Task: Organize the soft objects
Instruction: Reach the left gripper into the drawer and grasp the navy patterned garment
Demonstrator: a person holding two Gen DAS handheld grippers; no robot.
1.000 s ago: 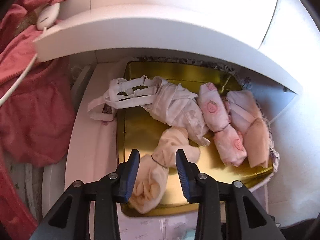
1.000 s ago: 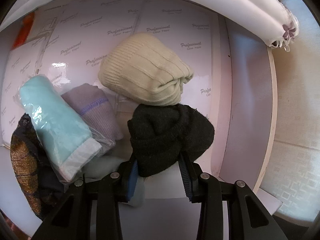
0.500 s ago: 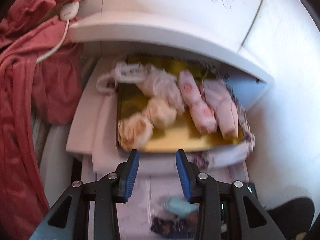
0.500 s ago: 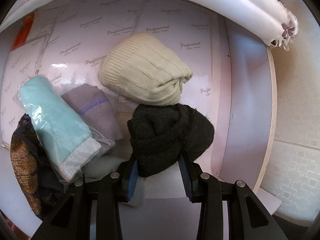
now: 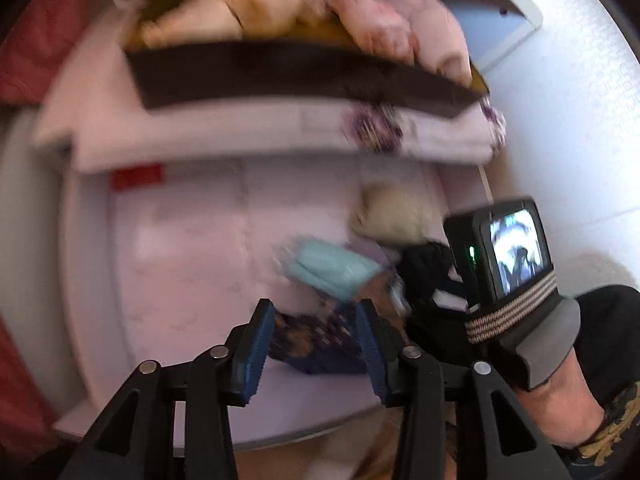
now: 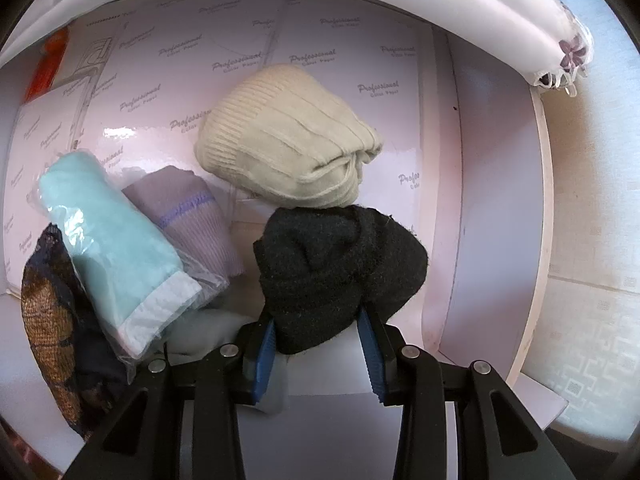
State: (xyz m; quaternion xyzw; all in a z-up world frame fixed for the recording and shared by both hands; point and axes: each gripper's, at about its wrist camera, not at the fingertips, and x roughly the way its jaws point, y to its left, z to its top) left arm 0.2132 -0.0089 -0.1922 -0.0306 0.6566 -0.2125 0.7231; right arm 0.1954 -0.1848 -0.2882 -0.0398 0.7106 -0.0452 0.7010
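On the paper-lined lower shelf lie a cream knit hat, a lilac knit roll, a teal cloth in a clear bag and a dark gold-patterned fabric. My right gripper points straight down, shut on a black knit bundle beside the cream hat. My left gripper hovers over the dark patterned fabric, near the teal bag. Its jaws are opening and hold nothing. The left wrist view is blurred.
Above, a gold tray with pink and cream cloth rolls sits on a floral-cloth-covered shelf. The right gripper's camera unit and a person's hand stand at the right. A white side wall bounds the shelf; red fabric hangs left.
The left gripper has drawn back from the gold tray and tipped down over the lower shelf, with its jaws a little wider. The right gripper has stayed still on the black bundle.
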